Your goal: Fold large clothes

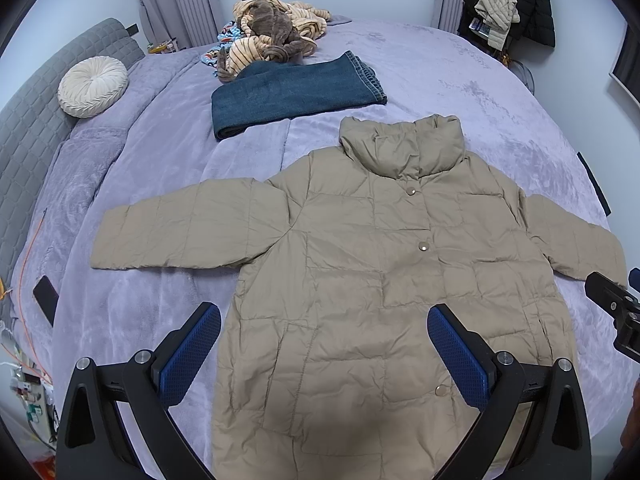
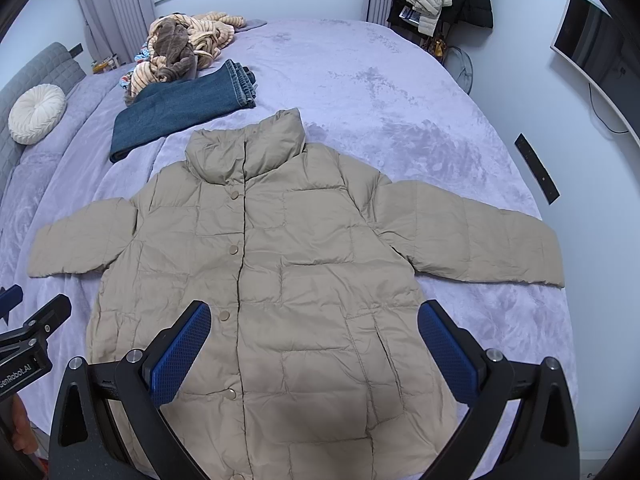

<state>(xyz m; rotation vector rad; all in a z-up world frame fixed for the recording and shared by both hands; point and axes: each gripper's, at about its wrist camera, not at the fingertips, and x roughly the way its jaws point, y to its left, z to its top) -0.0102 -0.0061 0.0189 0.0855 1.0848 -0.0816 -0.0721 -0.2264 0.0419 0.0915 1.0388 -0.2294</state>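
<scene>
In front of me a beige quilted puffer jacket (image 1: 372, 264) lies flat on its back on the lilac bedspread (image 1: 460, 80), front up, snapped shut down the middle. Its high collar (image 1: 404, 148) points away from me, both sleeves are spread out sideways, and the hem is nearest me. The fabric is lightly creased.

One marking can be read — white lettering "enRobot.AI", cut off at the frame edge, printed on the black body of the left hand-held gripper (image 2: 24, 344) in the right wrist view. Elsewhere nothing legible is shown.
</scene>
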